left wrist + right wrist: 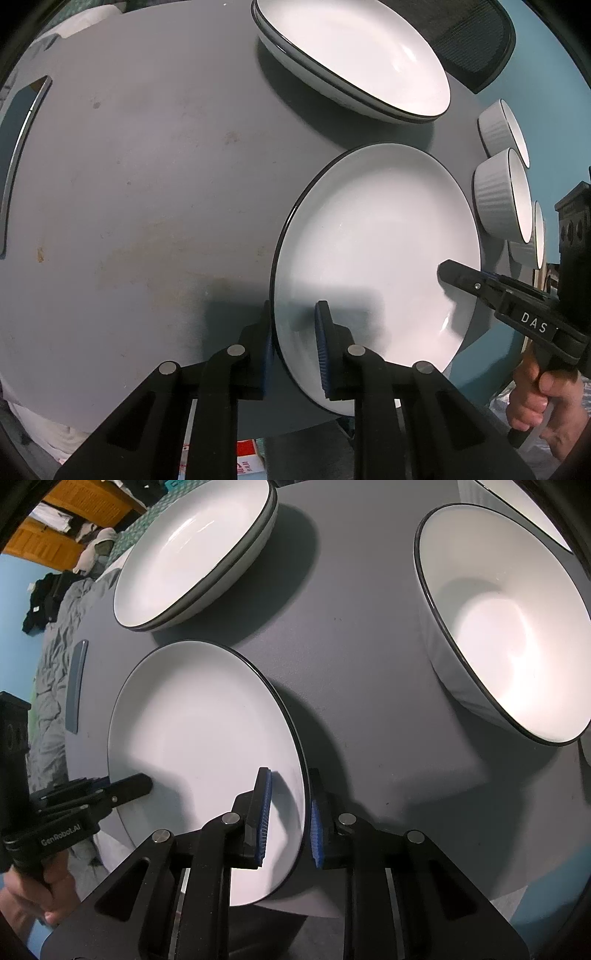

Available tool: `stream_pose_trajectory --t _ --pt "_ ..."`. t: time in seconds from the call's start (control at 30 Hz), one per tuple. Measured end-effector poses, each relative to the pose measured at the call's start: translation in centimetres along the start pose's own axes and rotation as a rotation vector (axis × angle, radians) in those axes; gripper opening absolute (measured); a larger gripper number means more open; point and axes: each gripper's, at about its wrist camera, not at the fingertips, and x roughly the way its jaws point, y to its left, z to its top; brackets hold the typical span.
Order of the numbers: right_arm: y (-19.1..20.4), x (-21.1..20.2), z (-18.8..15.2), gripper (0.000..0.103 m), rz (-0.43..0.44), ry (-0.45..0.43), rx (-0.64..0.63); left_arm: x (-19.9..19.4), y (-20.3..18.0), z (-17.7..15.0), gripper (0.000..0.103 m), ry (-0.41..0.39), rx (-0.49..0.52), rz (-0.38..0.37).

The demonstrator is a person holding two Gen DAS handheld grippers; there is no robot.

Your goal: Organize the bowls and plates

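A white plate with a thin dark rim [376, 258] [207, 746] sits at the near edge of the grey desk [147, 184] [369, 701], and both claws straddle its rim from opposite sides. The left claw [293, 347] has one blue-padded finger above the plate's inner face and the other outside the rim, with a visible gap on the inner side, so it is not yet clenched on the plate. The right claw [288, 812] stands the same way at the opposite rim: one blue pad [264, 812] over the plate's face, the other outside the edge, parted rather than pinching. Each view shows the other claw's upper finger lying over the plate's surface.

Just behind the plate, farther on the desk, rests a stack of two white plates with dark rims [354, 59] [192, 554]. To the right of the plate stand white ribbed bowls [502, 192] in a row near the desk's edge; the right wrist view shows one such bowl [502, 635] close up. A black mesh chair back [476, 40] rises beyond the desk, and a rumpled bed [55, 635] lies off to the left.
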Motion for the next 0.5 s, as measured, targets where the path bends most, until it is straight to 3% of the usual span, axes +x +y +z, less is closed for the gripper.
stream_pose_trajectory --t 0.5 --pt "0.9 -1.9 0.7 0.015 0.027 -0.002 -0.047 -3.2 -1.3 -0.1 0.019 -0.053 -0.027 0.011"
